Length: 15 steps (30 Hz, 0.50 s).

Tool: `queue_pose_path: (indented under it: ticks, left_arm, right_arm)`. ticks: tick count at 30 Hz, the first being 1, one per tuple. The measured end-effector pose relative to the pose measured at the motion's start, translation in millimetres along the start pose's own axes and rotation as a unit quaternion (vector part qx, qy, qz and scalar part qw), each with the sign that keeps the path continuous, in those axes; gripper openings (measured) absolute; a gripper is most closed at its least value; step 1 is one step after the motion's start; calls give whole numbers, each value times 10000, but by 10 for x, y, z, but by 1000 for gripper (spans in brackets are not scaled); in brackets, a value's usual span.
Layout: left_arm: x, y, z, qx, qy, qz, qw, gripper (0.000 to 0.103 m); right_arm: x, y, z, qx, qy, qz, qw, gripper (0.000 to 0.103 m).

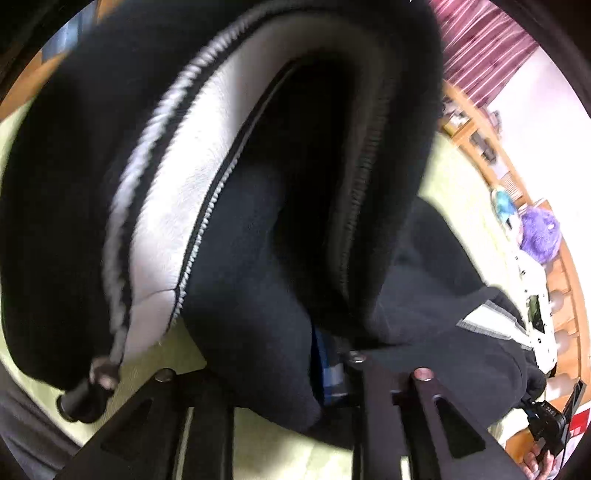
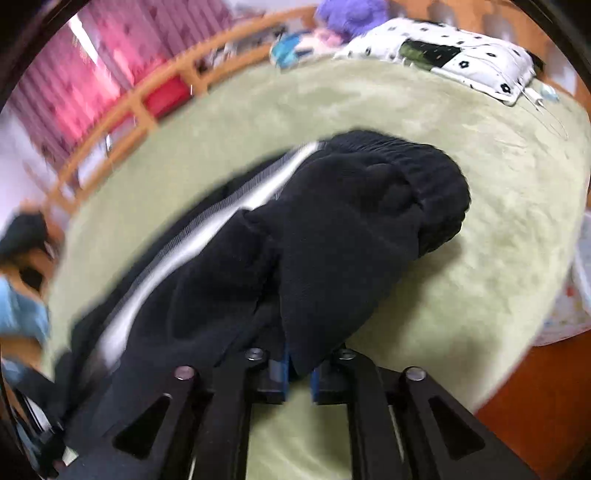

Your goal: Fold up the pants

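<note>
Pants (image 2: 332, 229), black with a white side stripe, are lying heaped on the pale green bed cover (image 2: 480, 229) just ahead of the right gripper (image 2: 298, 373), and a fold of their cloth is running down between its blue-padded jaws, which are clenching on it. Beyond that heap, far from the jaws, a white pillow (image 2: 476, 62) with small black flowers is resting at the far edge of the bed, with a purple plush toy (image 2: 351, 14) beside it and a wooden rail (image 2: 155, 99) curving off to the upper left.

In the left wrist view the pants (image 1: 240, 240) are hanging right over the left gripper (image 1: 332, 365), filling almost everything above the jaws; the white stripe and a ribbed seam are curving up and away from them. Black cloth is sitting against the blue pad on the right-hand jaw, while the other jaw's tip is hidden behind the fabric, so the jaws are gripping the pants as far as can be seen. A drawstring end (image 1: 99, 373) is dangling to the left of the jaws. To their right, more of the pants is lying on the green cover, and the other gripper (image 1: 546, 424) is showing at the lower right edge.
</note>
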State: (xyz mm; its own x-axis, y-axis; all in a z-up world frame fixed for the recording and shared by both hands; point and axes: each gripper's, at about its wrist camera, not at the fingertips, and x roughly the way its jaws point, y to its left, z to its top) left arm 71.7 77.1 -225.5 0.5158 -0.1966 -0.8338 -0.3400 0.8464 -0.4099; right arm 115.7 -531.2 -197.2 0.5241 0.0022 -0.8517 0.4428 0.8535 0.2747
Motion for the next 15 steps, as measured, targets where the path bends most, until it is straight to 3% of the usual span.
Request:
queue_pose_path:
  ticks: [3,4,6,10,13,15]
  left_arm:
    - [-152,150,-22,-85,81,-64,9999,32]
    - [-301,176,-37,57,-92,-46,9999,33]
    - [-493,230,-57,249,-310,104,9992,49]
    - [-897,490,-30,333,-918,398,9944,51]
    - [-922,590,189,330,-1127,536,9916,52]
    - [-745,432,295,394,-1052,653,9915,52]
  right_arm:
    - [-200,90,-165,-347,-235,-174,9990,18]
    - [-317,154,-255,-536,-454,-304,9971,25]
    - [-500,243,-432,-763,-727,-402,9936,39]
    - [-688,519,-557,-1047,-984,-350,9890,42]
    - [-717,680,-609,-1128,-950,-174,9889,43]
    - [-706,812,-656,-1108,-872,-12,9900,45]
